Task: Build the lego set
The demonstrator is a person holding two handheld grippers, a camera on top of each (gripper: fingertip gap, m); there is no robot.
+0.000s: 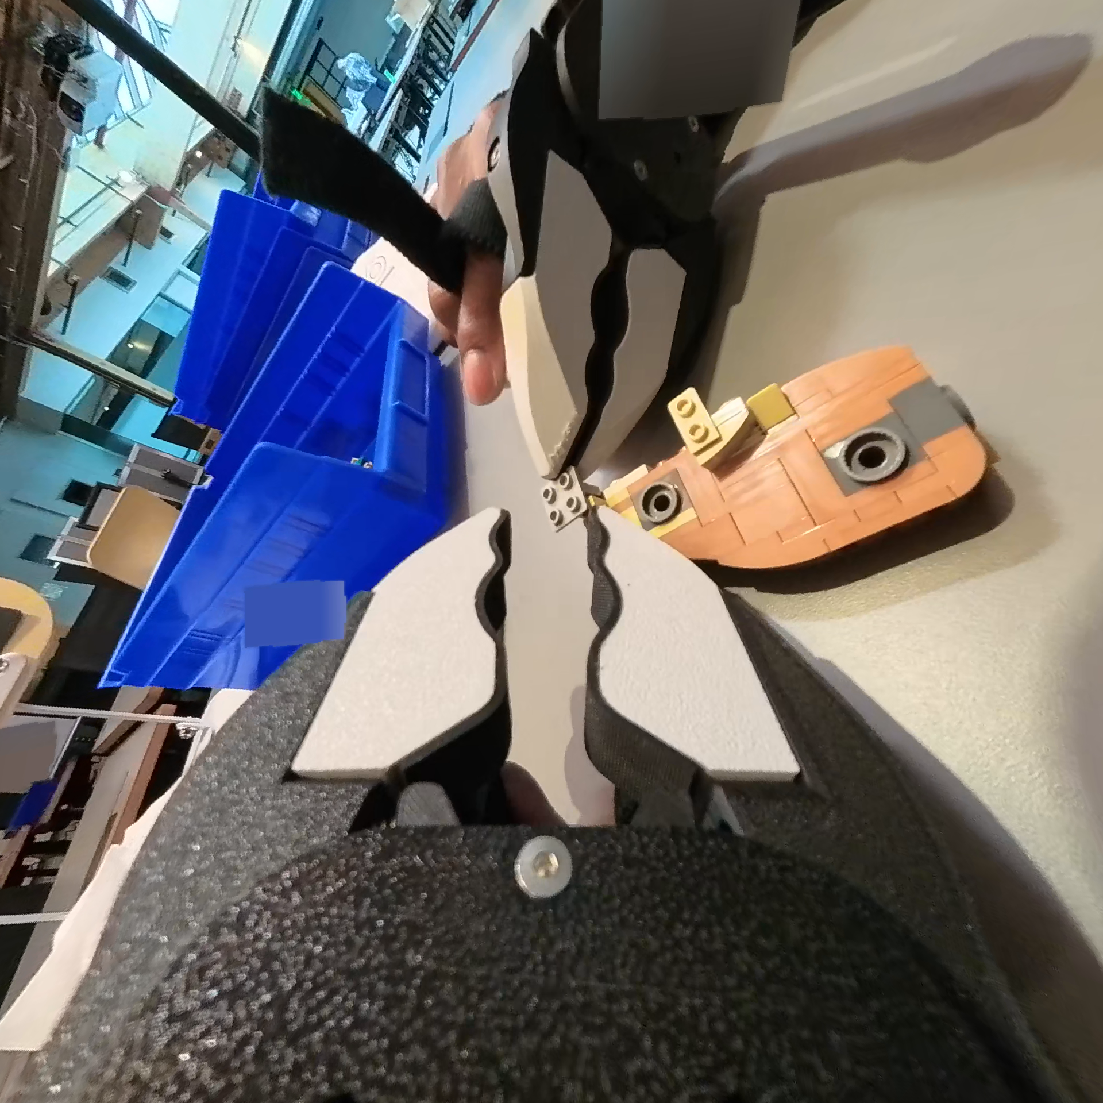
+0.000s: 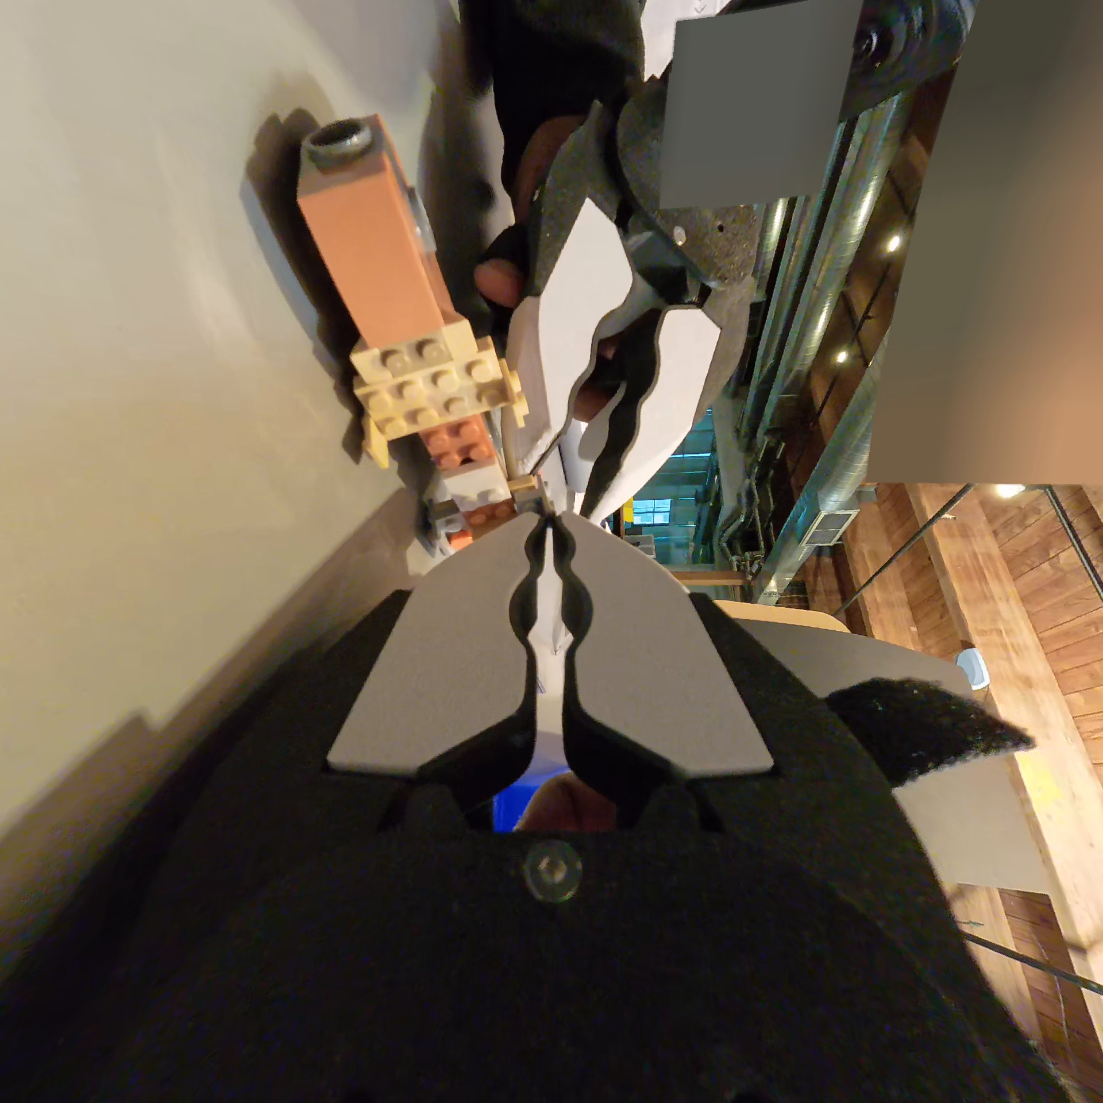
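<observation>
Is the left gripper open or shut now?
Open. The left gripper shows a clear gap between its fingers, with nothing held between them.

Hidden and cut-off parts

The brown model (image 1: 794, 477) has its near tip behind a gripper finger; the blue bins (image 1: 286, 477) hold contents too small to identify.

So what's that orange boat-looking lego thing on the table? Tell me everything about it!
The orange lego boat looks like shiny plastic, its deck covered in smooth orange-brown tiles laid like planks. Two dark grey round rings sit in grey squares on the deck, and a grey patch marks the far rounded end. Tan pieces stick up near the middle, one showing two studs. It lies on the pale table. A small grey four-stud plate, pinched by the right tongs, is right at its near end.
</observation>
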